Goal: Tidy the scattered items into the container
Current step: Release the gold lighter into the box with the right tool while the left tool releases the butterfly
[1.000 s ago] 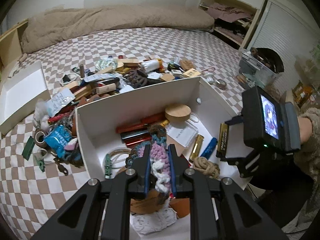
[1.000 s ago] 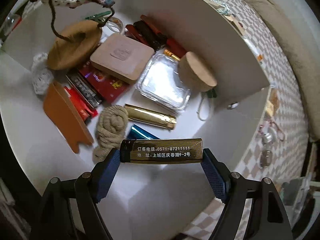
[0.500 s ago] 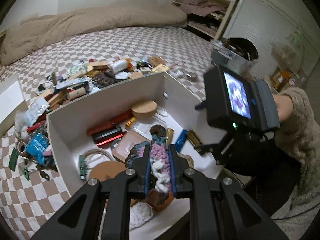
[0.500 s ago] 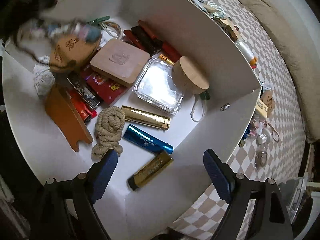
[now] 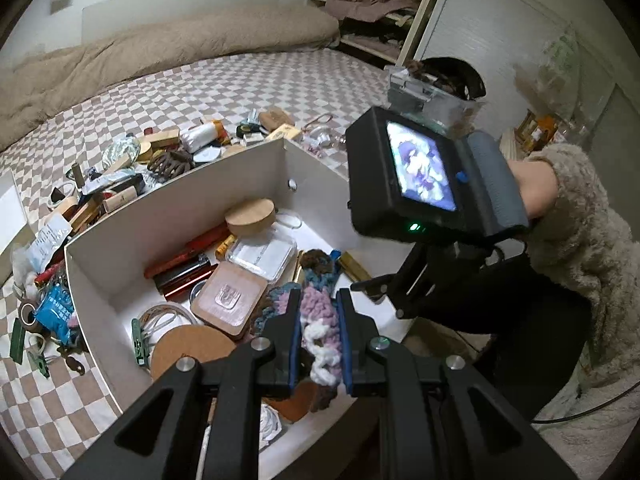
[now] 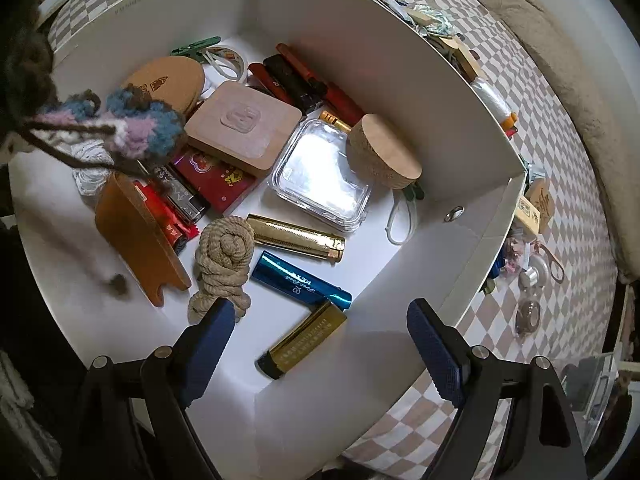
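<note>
Left wrist view: my left tongs (image 5: 320, 334) pinch the soft, light crocheted yarn piece (image 5: 318, 312) mid-body above the white box (image 5: 100, 280), while my right tongs (image 6: 320, 340) gape empty

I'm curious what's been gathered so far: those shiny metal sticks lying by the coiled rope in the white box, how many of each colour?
Gold sticks: 2
Blue stick: 1
Total: 3
</note>
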The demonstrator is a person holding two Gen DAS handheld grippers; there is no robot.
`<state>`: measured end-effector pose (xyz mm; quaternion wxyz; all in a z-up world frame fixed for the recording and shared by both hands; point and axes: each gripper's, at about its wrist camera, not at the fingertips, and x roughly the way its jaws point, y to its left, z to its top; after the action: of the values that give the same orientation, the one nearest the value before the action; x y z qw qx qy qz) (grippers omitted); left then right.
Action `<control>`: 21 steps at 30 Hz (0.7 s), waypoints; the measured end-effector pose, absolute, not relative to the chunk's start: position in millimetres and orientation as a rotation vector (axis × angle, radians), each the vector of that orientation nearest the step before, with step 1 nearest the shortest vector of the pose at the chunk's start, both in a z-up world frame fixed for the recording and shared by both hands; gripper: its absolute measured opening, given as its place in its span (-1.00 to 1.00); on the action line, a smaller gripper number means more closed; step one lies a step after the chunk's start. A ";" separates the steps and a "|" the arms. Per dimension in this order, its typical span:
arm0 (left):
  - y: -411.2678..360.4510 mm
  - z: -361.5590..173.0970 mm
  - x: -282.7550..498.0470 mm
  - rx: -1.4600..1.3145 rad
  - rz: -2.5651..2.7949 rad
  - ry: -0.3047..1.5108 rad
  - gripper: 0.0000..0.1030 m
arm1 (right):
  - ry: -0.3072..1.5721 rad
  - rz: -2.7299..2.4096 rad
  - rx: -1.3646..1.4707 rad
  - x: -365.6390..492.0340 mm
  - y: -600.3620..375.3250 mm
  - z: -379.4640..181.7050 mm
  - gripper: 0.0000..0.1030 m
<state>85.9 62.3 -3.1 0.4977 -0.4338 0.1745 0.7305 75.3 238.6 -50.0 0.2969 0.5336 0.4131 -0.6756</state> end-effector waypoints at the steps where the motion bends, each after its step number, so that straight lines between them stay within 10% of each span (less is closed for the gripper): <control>1: 63.2 -6.5 85.3 -1.061 1.772 0.437 -0.69 | 1.095 -1.796 1.419 75.7 238.4 -49.3 0.70; 15: 70.8 -51.3 79.7 -1.206 1.750 0.544 -0.63 | 1.076 -1.794 1.399 77.1 236.3 -46.1 0.70; 19: 72.3 -57.2 77.5 -1.227 1.773 0.565 0.32 | 1.077 -1.793 1.398 77.0 236.5 -45.9 0.70; 21: 72.0 -58.7 76.3 -1.229 1.787 0.572 0.38 | 1.075 -1.795 1.397 77.1 236.4 -45.1 0.70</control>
<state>76.3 72.0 -58.7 0.4342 -0.4936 0.2296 0.7177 77.1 236.4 -45.1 0.3080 0.5282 0.4065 -0.6789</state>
